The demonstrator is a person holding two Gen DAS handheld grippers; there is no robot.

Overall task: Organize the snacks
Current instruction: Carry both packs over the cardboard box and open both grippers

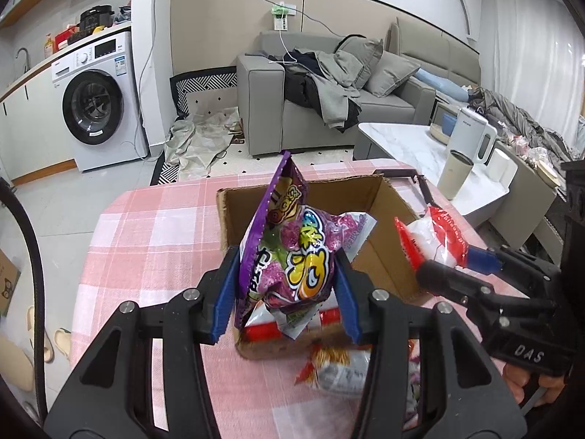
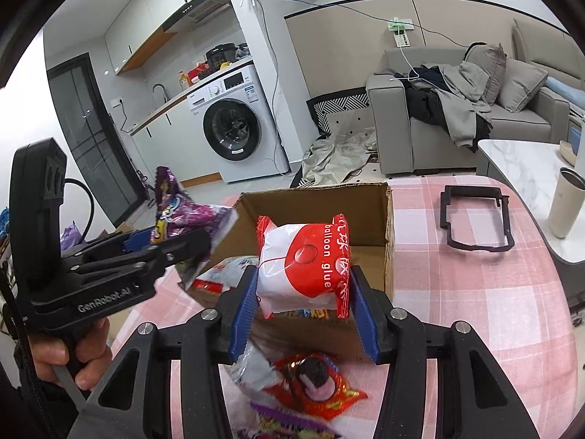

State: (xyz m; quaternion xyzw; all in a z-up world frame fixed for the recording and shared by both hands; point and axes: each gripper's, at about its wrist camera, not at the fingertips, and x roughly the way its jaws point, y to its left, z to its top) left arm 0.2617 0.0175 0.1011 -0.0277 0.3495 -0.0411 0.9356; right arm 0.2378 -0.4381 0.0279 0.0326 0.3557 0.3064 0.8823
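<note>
Two hand-held grippers hover side by side over an open brown cardboard box (image 1: 380, 197) on a pink-and-white checked tablecloth (image 1: 153, 241); the left gripper (image 1: 285, 285) is clenched on a crinkly purple snack bag with yellow lettering (image 1: 292, 252), held upright between its blue pads, with the box directly beyond and below its fingertips; the right gripper (image 2: 303, 292) grasps a white-and-red packet printed "balloon glue" (image 2: 303, 263), squeezed between its own blue pads, just above the box's near wall. Inside the box, under the held bags, lies a white-and-red pack (image 2: 215, 274). Nearer than the box, just beneath the right gripper's fingers, loose snacks lie on the cloth: a red-and-orange wrapper showing a dark round biscuit (image 2: 318, 387), a pale crumpled packet (image 2: 252, 369) and a purple-edged bag (image 2: 285, 420). To the right gripper's right, past the box, a black rectangular frame (image 2: 475, 219) rests on the cloth; further right stands a beige tumbler (image 2: 566, 205) on a white marble-look table (image 2: 519, 157). A person's hand (image 2: 65, 355) grips the left gripper's handle. Far ahead are a white washing machine (image 2: 237, 124) and a grey sofa heaped with clothes (image 2: 457, 109).
</note>
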